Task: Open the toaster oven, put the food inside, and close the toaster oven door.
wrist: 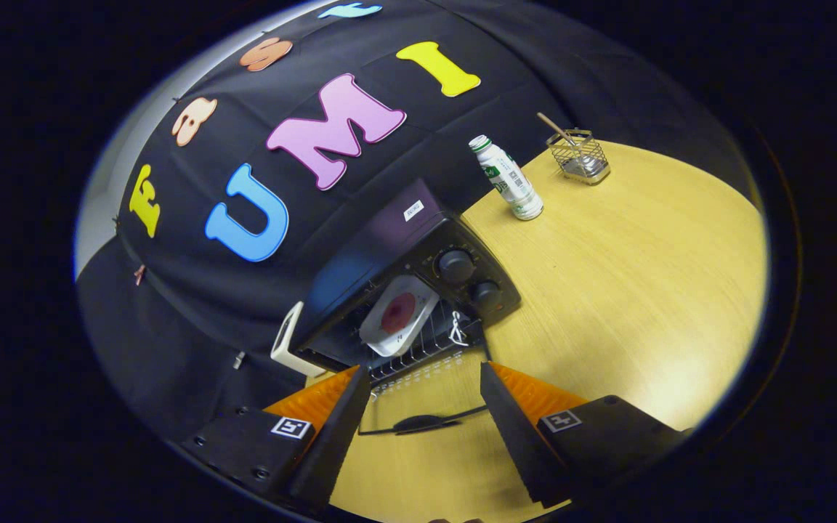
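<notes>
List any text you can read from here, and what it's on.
Sticker on top of the toaster oven: print too small to read.
Bottle label: green print, blurred.
Square markers beside the fingers: patterns, no words.
Oven knobs: no legible marks.
Gripper open, door handle between its fingers.
</notes>
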